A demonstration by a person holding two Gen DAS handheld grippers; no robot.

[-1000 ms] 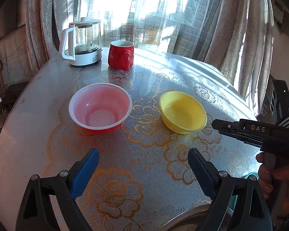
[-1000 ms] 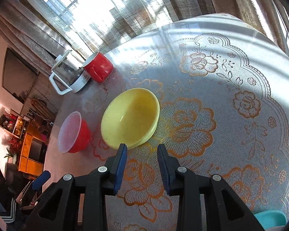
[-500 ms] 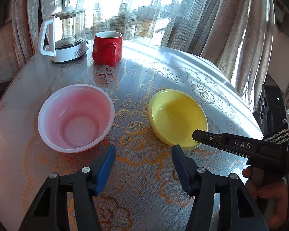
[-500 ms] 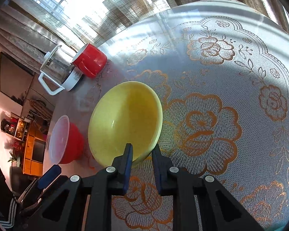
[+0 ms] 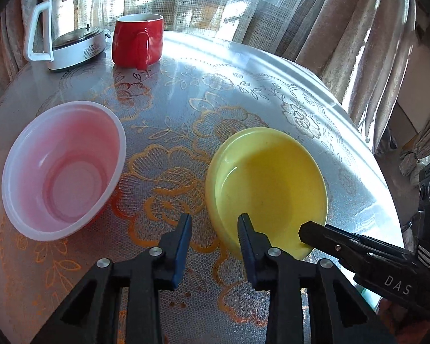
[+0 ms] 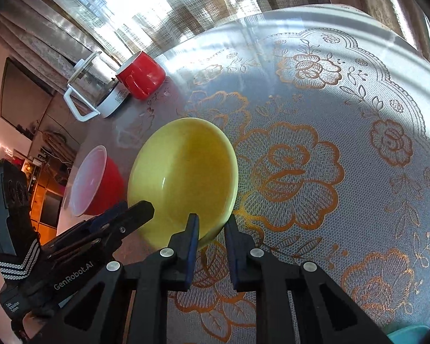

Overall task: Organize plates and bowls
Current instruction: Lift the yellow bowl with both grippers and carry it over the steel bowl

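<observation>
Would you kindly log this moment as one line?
right gripper: open, straddling yellow bowl near rim | left gripper: open, at same bowl | red bowl: untouched

yellow bowl (image 5: 268,185) upright, empty, on lace-patterned table, red bowl (image 5: 61,169) with pale pinkish-white interior upright, empty, to its left, apart, not stacked

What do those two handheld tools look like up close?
Each tool is a black plastic clamp with two triangular arms, silver rivets and blue pads on the fingers. Seen from the other side, the right tool bears white letters "DAS", the left tool "GenRobot.AI". Each has a black-and-white striped strap and a boxy black block behind.
</observation>
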